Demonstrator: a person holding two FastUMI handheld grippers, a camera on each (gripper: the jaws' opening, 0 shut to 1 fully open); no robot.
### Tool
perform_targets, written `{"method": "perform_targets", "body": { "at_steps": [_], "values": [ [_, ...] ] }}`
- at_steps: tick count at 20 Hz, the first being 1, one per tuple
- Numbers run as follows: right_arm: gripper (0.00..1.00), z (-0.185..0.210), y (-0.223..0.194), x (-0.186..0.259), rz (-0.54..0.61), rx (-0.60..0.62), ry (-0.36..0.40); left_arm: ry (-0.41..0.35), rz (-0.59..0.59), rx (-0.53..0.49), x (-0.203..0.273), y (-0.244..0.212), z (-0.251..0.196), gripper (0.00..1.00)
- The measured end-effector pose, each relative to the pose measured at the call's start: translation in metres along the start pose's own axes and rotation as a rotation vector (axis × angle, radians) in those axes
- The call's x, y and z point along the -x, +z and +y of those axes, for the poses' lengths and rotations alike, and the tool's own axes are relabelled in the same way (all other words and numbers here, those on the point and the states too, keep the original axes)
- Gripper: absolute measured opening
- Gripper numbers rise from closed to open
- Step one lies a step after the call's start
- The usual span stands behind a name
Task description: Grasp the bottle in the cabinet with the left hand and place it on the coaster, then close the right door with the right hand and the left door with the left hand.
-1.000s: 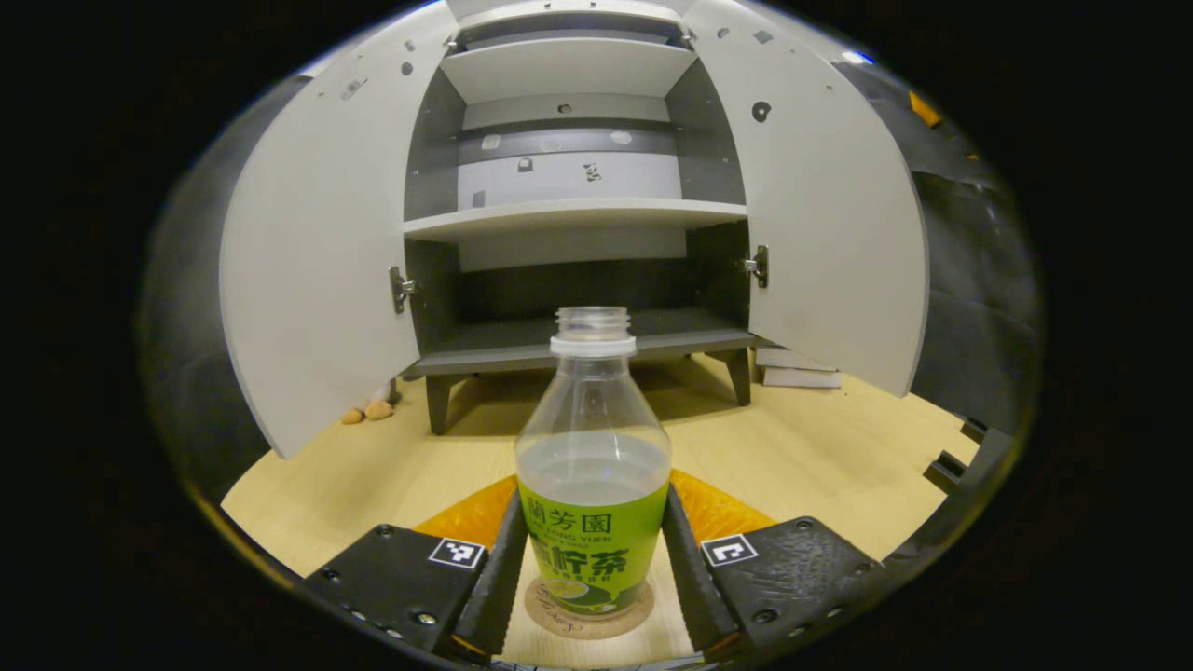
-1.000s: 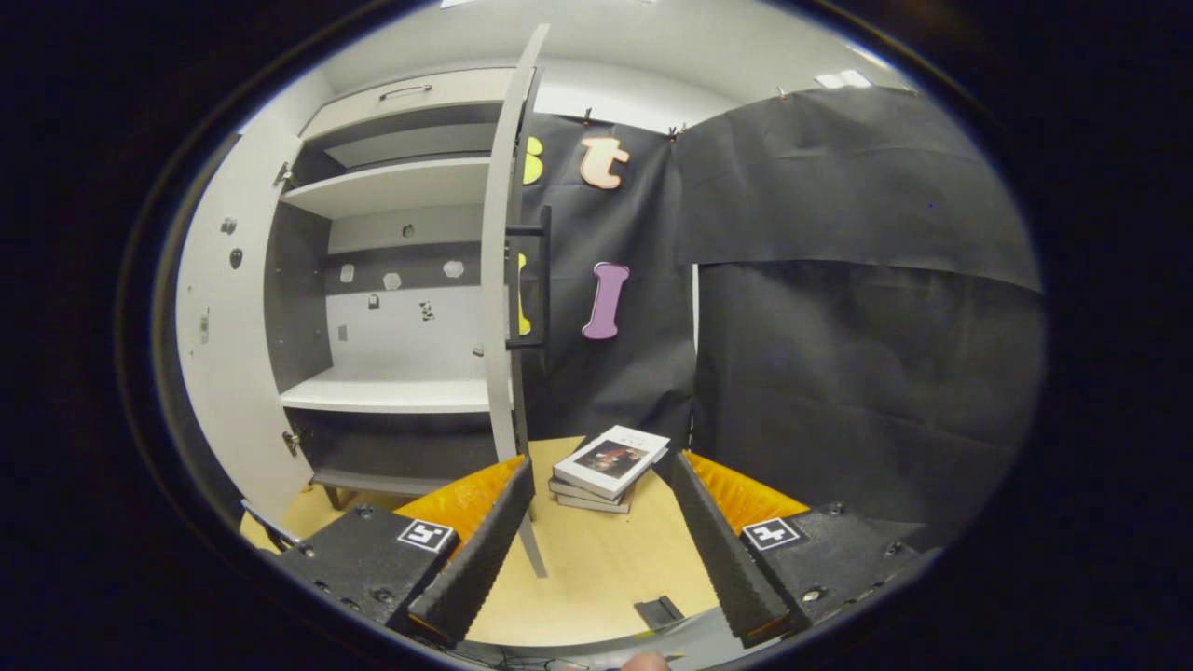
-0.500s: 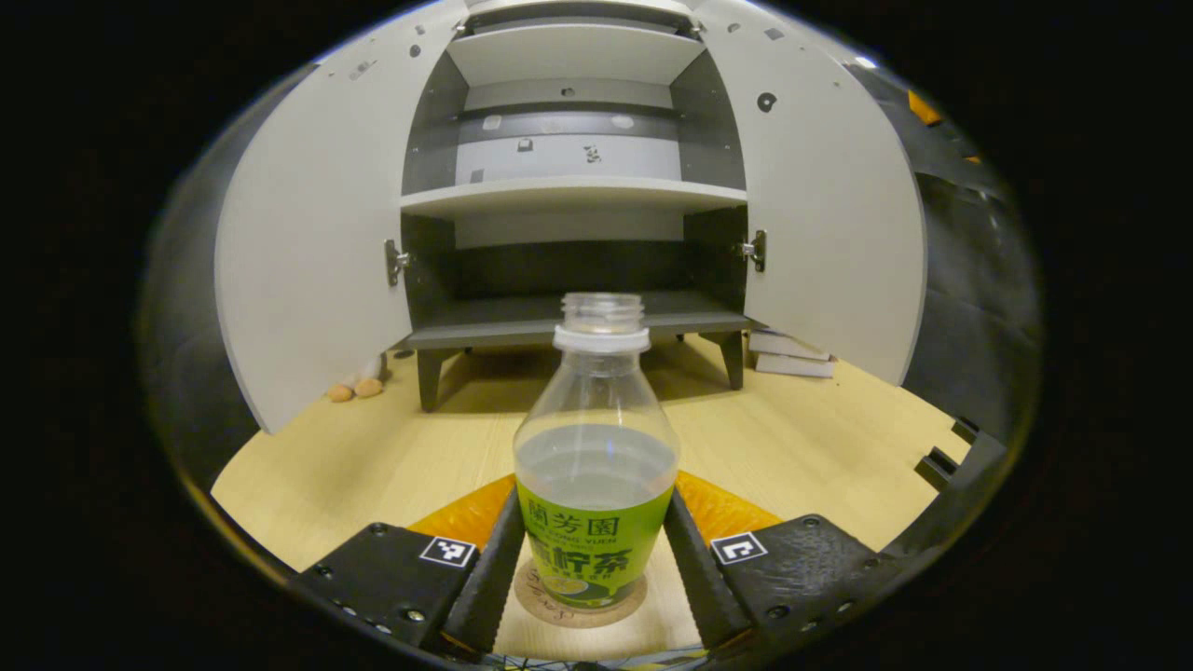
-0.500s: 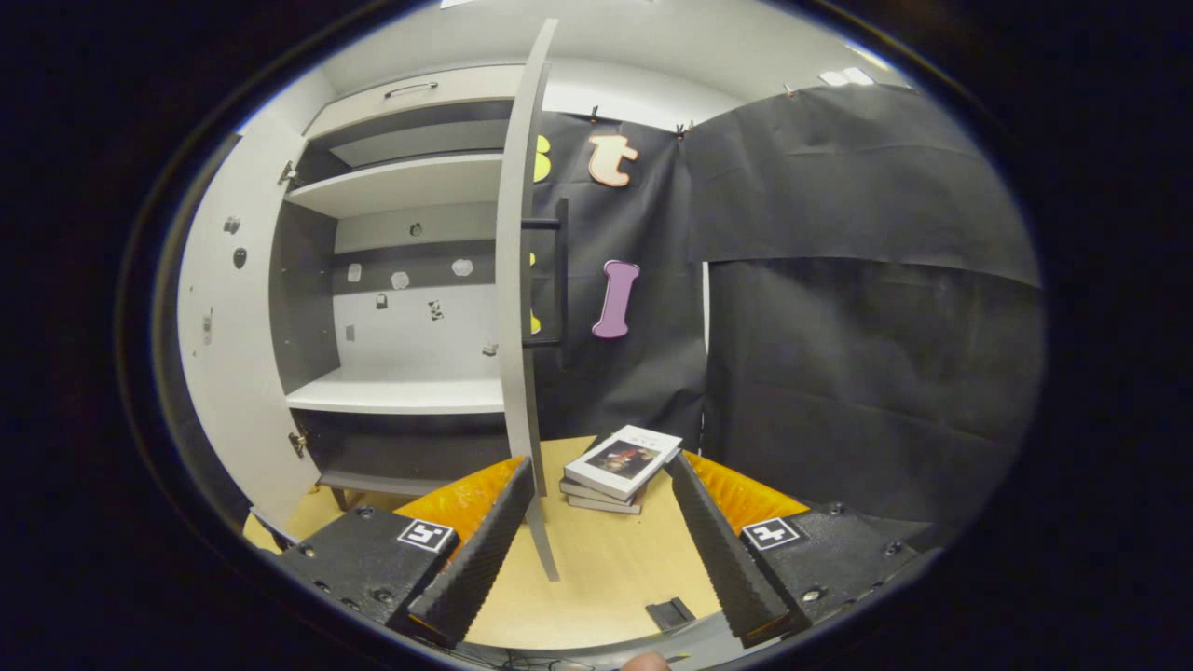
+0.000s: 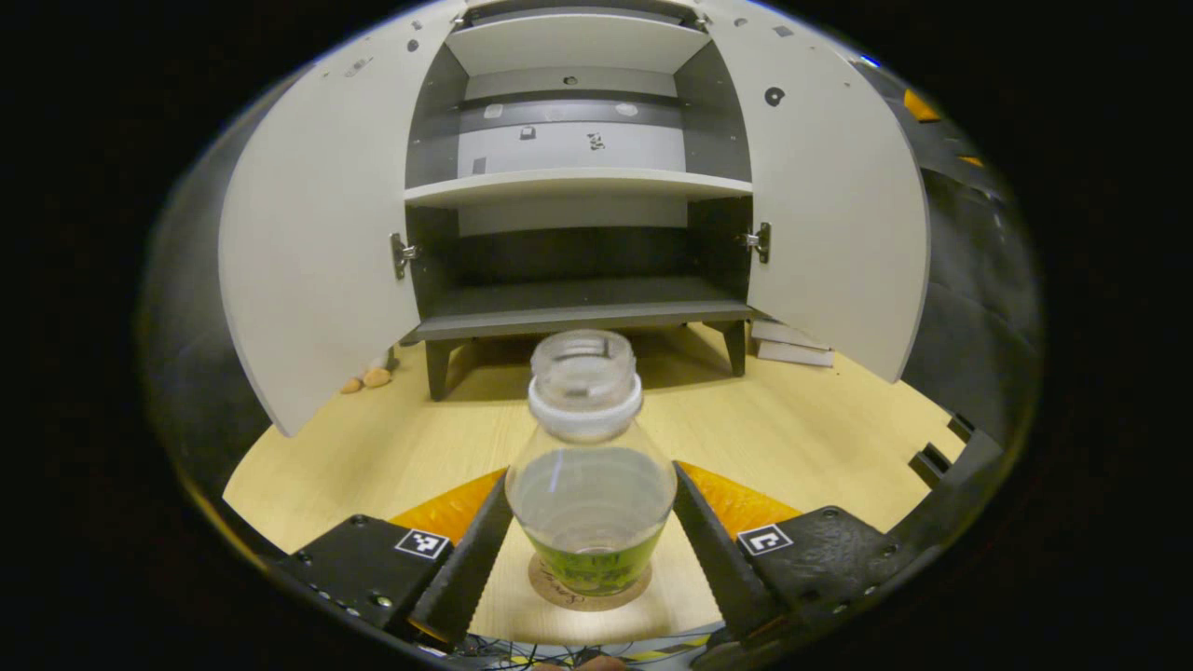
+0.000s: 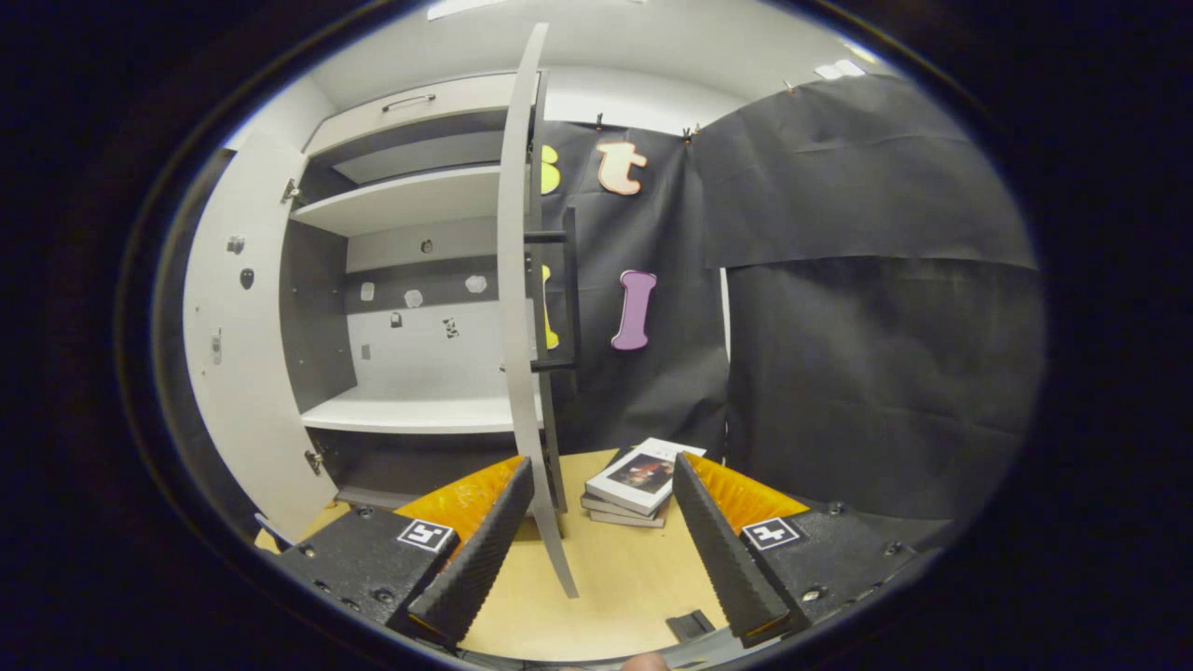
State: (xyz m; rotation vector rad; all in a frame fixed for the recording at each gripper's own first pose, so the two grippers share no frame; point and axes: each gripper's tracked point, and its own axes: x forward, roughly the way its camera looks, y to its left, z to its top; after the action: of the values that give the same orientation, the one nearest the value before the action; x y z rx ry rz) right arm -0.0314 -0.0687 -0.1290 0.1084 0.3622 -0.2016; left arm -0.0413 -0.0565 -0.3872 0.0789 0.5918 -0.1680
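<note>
A clear bottle (image 5: 589,503) with a green label and no cap stands upright on a round cork coaster (image 5: 559,596) on the wooden table. My left gripper (image 5: 591,480) is open, one finger on each side of the bottle, with a small gap at the label. Beyond it the cabinet (image 5: 578,186) has its left door (image 5: 317,242) and right door (image 5: 839,214) swung wide. In the right gripper view, the right door (image 6: 517,280) shows edge-on, its dark handle (image 6: 564,289) on the far face. My right gripper (image 6: 600,466) is open, just short of that door's lower edge.
A stack of books (image 6: 638,475) lies on the table behind the right door, also seen as books (image 5: 783,345) by the cabinet leg. Two small brown objects (image 5: 368,380) sit near the left leg. A small black piece (image 6: 692,623) lies near the table's front.
My left gripper has let go of the bottle and risen, so it looks down on the bottle on the coaster. The right gripper has drifted closer to the right door's edge.
</note>
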Motion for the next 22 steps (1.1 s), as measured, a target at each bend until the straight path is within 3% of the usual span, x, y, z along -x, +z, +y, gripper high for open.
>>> {"method": "perform_targets", "body": {
  "at_steps": [4,13,22],
  "values": [
    [0.98,-0.005,0.008,-0.006,-0.027,0.001,0.032,0.021,-0.039,0.004,0.011,0.033,0.003,1.00],
    [0.97,-0.028,0.040,-0.022,-0.058,-0.023,0.088,0.051,-0.152,0.018,0.047,0.130,0.003,0.97],
    [0.98,-0.049,0.081,-0.060,-0.102,-0.076,0.100,0.102,-0.201,-0.002,0.077,0.174,0.021,0.99]
  ]
}}
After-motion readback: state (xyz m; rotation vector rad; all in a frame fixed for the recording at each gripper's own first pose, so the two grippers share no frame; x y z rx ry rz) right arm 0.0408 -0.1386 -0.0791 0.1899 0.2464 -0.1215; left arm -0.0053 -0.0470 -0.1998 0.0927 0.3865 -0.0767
